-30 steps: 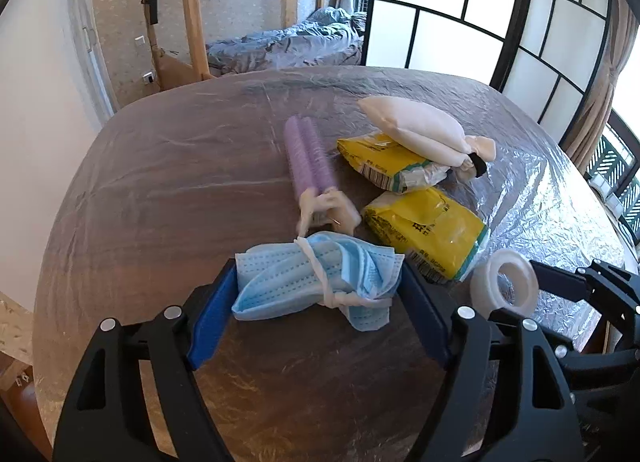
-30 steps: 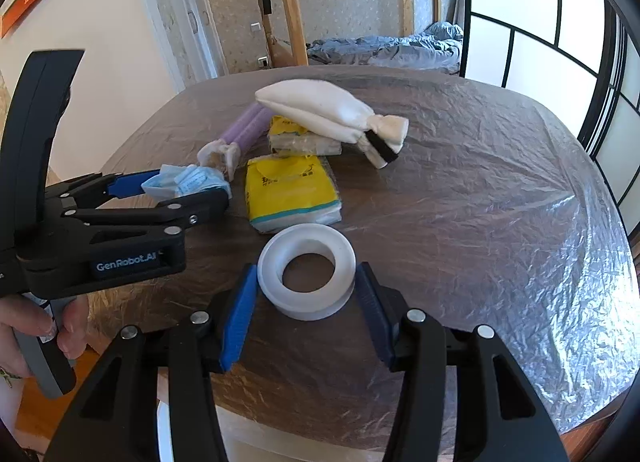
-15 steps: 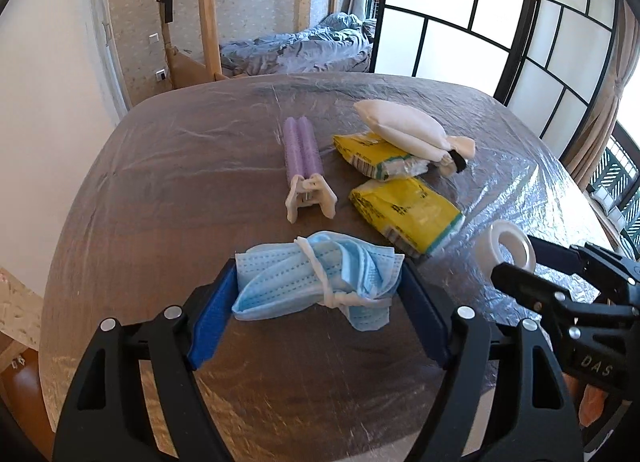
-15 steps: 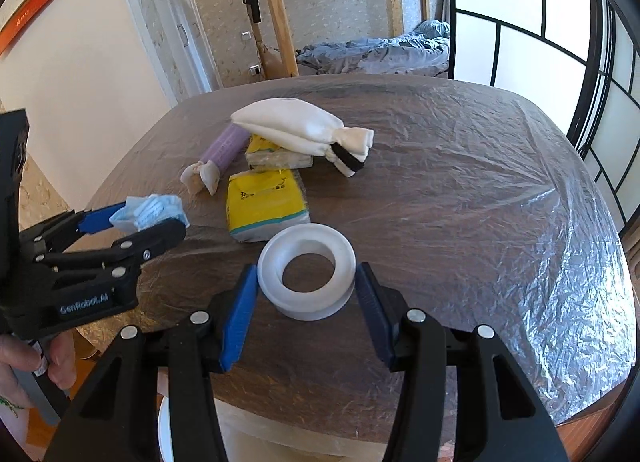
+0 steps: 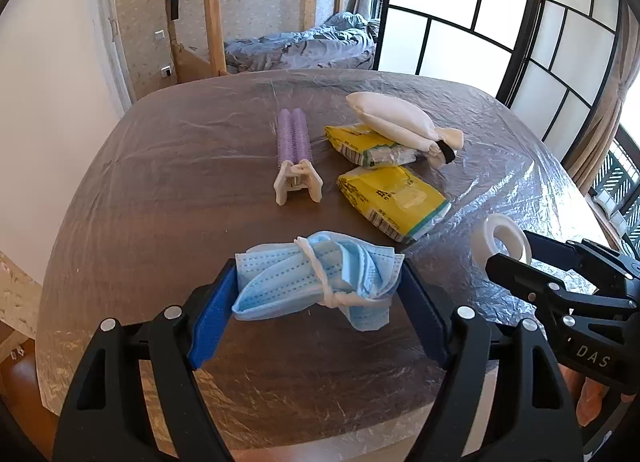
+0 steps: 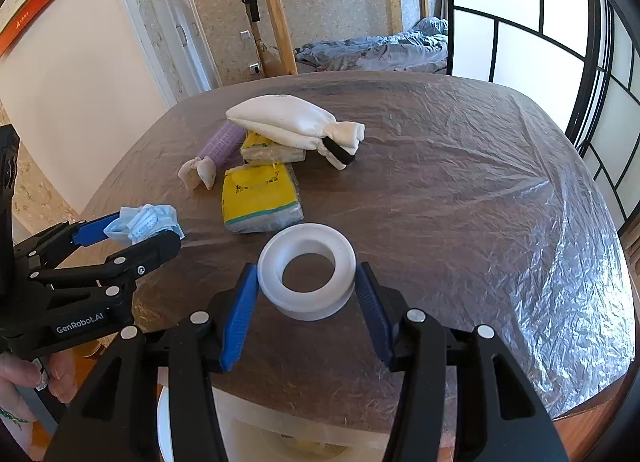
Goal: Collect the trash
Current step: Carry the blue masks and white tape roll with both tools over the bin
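My left gripper (image 5: 318, 304) is shut on a crumpled blue face mask (image 5: 316, 282) and holds it above the near part of the table; it also shows in the right wrist view (image 6: 140, 224). My right gripper (image 6: 306, 298) is shut on a white tape ring (image 6: 307, 276), held above the table's front edge; the ring shows at the right of the left wrist view (image 5: 500, 242). A white bin (image 6: 248, 438) with a liner sits below the table edge, under the right gripper.
On the plastic-covered brown table (image 5: 180, 190) lie a purple double roller (image 5: 294, 142), two yellow packets (image 5: 392, 198) (image 5: 368, 144) and a white cloth pouch (image 5: 396, 122). A bunk bed post (image 5: 212, 6) and a sliding screen (image 5: 460, 46) stand behind.
Both grippers have drawn back toward the table's near edge and risen, each keeping its hold. The items on the table have not moved.
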Motion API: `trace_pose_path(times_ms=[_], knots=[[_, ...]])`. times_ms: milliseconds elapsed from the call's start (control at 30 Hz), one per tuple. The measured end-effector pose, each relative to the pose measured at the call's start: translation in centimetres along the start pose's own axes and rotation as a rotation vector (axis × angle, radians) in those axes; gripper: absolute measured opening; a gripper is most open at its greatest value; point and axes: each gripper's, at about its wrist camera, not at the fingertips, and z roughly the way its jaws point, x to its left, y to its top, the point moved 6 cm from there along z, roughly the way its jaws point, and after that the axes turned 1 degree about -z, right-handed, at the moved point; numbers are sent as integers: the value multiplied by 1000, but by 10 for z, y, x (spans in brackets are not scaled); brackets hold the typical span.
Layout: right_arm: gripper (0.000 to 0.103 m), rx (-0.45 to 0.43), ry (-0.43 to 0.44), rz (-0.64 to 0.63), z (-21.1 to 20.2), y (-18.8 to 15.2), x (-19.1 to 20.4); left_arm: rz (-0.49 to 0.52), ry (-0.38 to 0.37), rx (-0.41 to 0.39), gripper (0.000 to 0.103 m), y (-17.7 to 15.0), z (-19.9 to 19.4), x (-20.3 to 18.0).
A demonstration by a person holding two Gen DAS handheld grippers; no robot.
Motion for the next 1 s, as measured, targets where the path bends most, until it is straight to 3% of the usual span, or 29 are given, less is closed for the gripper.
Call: trace_pose_path(times_ms=[1000], knots=[[50,14,28,-20,-20,-29,-21,-28,41,2,79,-35,-26,-31]])
